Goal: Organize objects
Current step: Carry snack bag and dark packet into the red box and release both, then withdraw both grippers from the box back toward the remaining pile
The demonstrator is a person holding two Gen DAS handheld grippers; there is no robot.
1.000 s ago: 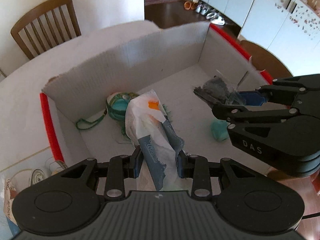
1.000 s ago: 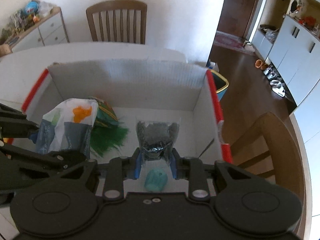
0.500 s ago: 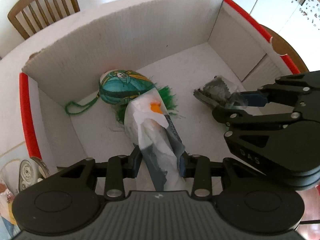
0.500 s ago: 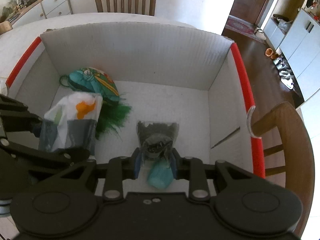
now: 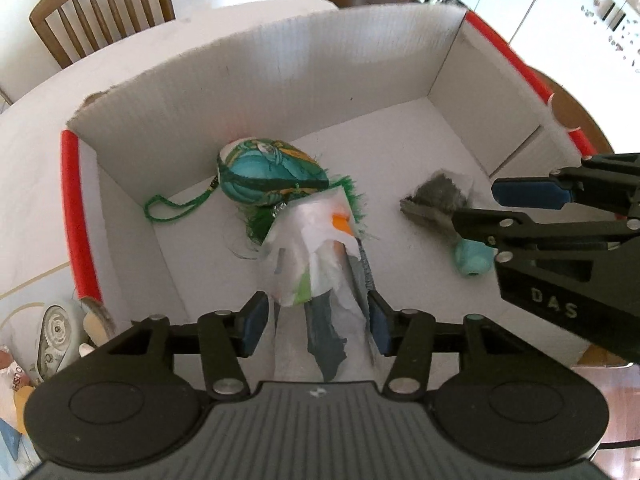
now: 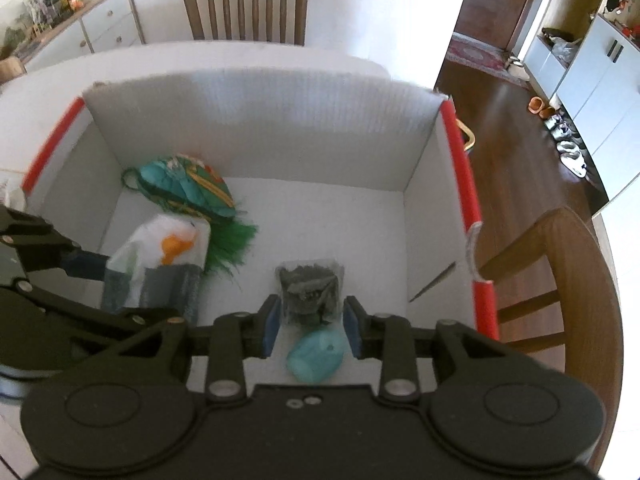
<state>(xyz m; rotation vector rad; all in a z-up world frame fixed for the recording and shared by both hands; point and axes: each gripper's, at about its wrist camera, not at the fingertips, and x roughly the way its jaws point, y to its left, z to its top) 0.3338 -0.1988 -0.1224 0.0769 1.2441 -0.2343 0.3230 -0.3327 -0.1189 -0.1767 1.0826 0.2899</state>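
the white plastic packet [image 5: 320, 248] with the orange print stands on the floor of the white cardboard box [image 5: 280, 80], leaning against the green-fringed pouch [image 5: 272, 180] behind it. the left gripper [image 5: 314, 322] straddles the packet's near end, jaws opening, a sliver of gap at the left pad while the right pad looks to be just at the crumpled edge, so the squeeze is coming off. over on the right half of the box floor, the clear bag of dark bits [image 6: 310, 290] sits between the blue pads of the right gripper [image 6: 311, 326], jaws opening there too, slim gaps on both sides of the bag. right by it, nearer the camera, lies a small teal lump [image 6: 316, 356], touching or almost touching the bag's near edge. the pouch's green cord [image 5: 176, 208] trails toward the left wall. nothing blocks either tool inside the box; the two stand side by side and apart. both point steeply down into the box. red tape runs along the side rims [image 6: 464, 184]. outside, a wooden chair [image 6: 244, 0] stands behind the white table [image 5: 36, 152], and another chair [image 6: 560, 280] is at the right.
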